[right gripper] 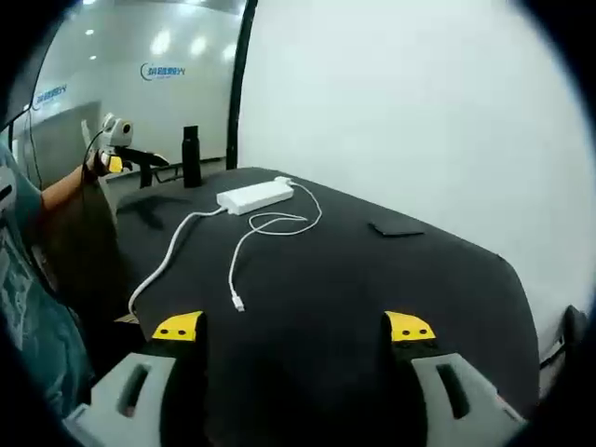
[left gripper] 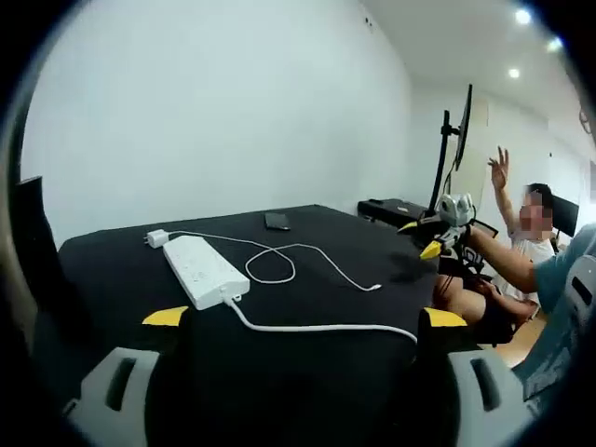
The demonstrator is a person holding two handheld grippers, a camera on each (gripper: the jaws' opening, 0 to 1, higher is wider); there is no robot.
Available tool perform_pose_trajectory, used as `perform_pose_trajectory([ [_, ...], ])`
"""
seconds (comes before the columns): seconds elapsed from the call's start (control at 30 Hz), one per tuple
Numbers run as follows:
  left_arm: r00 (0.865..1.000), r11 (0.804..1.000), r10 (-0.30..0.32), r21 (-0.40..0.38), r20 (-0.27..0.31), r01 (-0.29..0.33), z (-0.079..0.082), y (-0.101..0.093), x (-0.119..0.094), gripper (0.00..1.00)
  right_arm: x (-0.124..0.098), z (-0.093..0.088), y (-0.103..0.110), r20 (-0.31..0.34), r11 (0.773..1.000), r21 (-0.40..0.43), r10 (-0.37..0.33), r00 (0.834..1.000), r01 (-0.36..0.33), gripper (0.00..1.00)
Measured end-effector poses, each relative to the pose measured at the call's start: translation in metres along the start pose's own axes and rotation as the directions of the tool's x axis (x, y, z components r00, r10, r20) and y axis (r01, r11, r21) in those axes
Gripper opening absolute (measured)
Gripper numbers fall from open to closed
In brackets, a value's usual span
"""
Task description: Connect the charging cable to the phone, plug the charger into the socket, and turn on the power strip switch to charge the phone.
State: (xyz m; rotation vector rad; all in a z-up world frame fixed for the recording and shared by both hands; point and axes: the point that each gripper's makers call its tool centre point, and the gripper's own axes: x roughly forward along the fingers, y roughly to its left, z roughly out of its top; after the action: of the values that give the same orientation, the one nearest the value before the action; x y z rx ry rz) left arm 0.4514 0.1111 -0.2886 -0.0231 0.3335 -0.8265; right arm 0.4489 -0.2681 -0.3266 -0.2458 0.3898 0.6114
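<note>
A white power strip (left gripper: 205, 270) lies on the black table (left gripper: 307, 382), with a white charger (left gripper: 156, 238) just beyond its far end. From the charger a thin white charging cable (left gripper: 275, 265) loops across the table to a loose plug (left gripper: 374, 288). A dark phone (left gripper: 277, 221) lies flat further back. My left gripper (left gripper: 304, 318) is open above the near edge, holding nothing. In the right gripper view the strip (right gripper: 254, 196), cable (right gripper: 270, 223), its plug (right gripper: 239, 304) and the phone (right gripper: 396, 229) lie ahead of my right gripper (right gripper: 293, 328), which is open and holds nothing.
The strip's thick white cord (left gripper: 317, 326) runs off the table edge. A black bottle (right gripper: 191, 156) stands behind the table. A monitor on a stand (left gripper: 461, 130) rises at the far side. A seated person (left gripper: 521, 251) raises a hand there. White walls lie beyond.
</note>
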Motion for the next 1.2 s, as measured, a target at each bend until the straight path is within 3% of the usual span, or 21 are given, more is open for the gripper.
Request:
perform_pose_trajectory([
  [0.57,1.0,1.0,-0.016,-0.009,-0.002,0.016,0.002,0.014,0.016,0.95,0.025,0.008,0.017,0.009,0.999,-0.005,0.041,0.999,-0.041,0.71],
  [0.9,1.0,1.0,-0.028,-0.007,-0.011,0.028,0.001,0.018,0.026,0.94,0.036,0.013,0.012,0.014,0.998,0.008,0.061,0.998,-0.061,0.69],
  [1.1,0.999,0.999,-0.046,0.0,-0.021,0.046,0.0,0.022,0.033,0.91,0.05,0.018,0.039,0.036,0.988,-0.032,0.15,0.988,-0.148,0.62],
  [1.2,0.997,0.998,-0.067,0.007,-0.026,0.067,-0.002,0.017,0.04,0.9,0.059,0.02,0.062,0.076,0.969,-0.113,0.229,0.97,-0.22,0.56],
])
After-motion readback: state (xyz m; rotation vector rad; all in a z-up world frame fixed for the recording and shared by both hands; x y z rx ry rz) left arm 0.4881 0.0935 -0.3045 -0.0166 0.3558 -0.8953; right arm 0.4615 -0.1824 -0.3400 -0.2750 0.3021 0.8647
